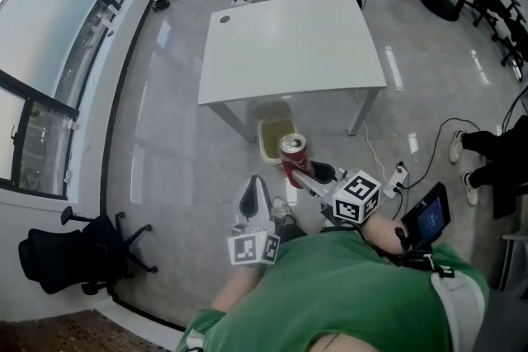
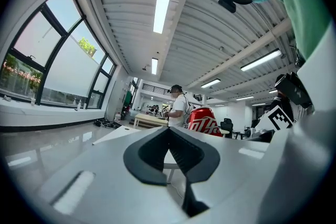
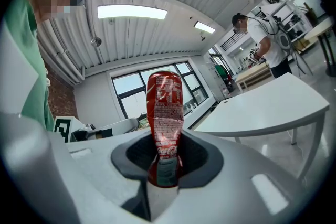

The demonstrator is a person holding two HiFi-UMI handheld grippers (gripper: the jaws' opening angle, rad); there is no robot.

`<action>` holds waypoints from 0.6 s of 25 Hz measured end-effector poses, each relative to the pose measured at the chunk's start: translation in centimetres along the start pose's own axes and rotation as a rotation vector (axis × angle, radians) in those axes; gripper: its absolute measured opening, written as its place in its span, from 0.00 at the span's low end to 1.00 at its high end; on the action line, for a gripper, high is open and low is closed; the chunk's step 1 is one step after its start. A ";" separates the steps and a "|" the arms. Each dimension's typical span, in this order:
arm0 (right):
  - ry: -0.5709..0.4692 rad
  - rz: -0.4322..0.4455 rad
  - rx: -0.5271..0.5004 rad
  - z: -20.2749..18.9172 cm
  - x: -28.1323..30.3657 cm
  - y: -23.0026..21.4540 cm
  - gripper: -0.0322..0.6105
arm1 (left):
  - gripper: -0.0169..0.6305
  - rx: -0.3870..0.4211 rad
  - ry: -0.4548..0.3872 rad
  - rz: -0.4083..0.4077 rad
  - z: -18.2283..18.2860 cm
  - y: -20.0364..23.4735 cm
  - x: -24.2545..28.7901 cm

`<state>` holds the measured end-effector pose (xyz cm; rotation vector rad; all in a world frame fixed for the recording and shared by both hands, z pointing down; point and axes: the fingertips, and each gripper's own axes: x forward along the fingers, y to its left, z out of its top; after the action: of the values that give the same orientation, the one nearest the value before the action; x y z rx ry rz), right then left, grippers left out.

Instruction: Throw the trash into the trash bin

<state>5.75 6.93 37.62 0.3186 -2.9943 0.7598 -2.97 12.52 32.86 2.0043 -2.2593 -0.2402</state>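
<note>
Grey and bare, the left gripper is carried with its jaws pressed together on nothing (its own view shows only the closed dark pads, with the room beyond). A little to its right, the trash bin — a pale yellowish tub — is seen standing on the floor at the near edge of the white table, partly under it. Further right, the red can is pinched upright near its base by the right gripper, with the pads pressed on both sides of it. In the head view the can is seen overlapping the bin's near rim, yet it is judged to be held above and short of the opening, not inside. The pick-up is therefore counted as done. What is left is for the can to be brought over the bin and released — and seen to drop in.
</note>
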 end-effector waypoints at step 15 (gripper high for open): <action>-0.049 -0.162 -0.008 4.0 11.5 -3.8 0.22 | 0.04 -0.054 0.032 -0.154 1.2 10.4 9.7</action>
<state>-4.66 -0.44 36.87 0.5790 -2.9690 0.7340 -14.53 4.16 33.49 2.1403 -2.0593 -0.2766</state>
